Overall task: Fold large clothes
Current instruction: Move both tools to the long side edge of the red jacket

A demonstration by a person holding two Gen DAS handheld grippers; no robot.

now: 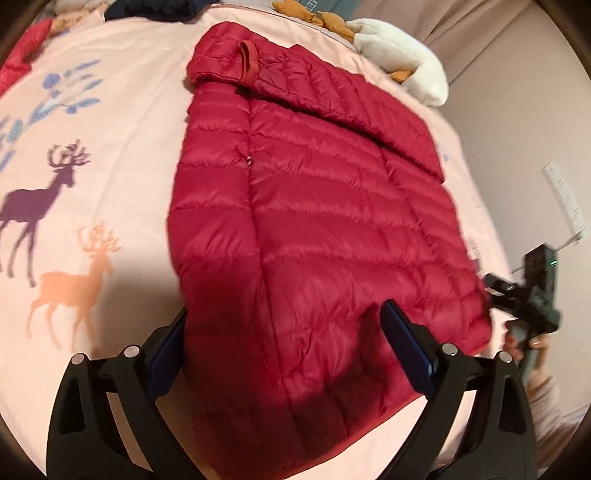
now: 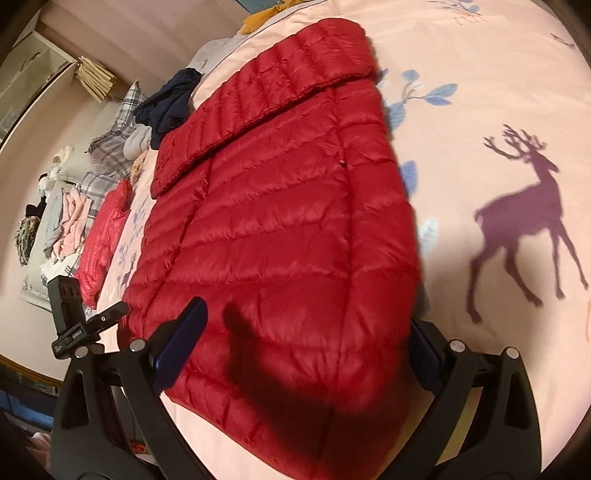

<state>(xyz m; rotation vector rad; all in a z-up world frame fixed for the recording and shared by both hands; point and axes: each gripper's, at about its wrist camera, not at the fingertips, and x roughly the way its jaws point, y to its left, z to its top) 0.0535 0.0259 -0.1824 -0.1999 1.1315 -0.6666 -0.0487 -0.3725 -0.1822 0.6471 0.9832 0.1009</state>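
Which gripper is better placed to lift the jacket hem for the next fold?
Near even; slight edge to the left gripper. Its open fingers straddle the hem corner of the red down jacket over pink bedding. The right gripper, also open, sits over the hem's other end.

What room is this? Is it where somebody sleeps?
Most likely a bedroom. The red jacket lies on a pink bedspread printed with deer, which looks like a bed. More clothes are piled beside it, and a curtain hangs behind.
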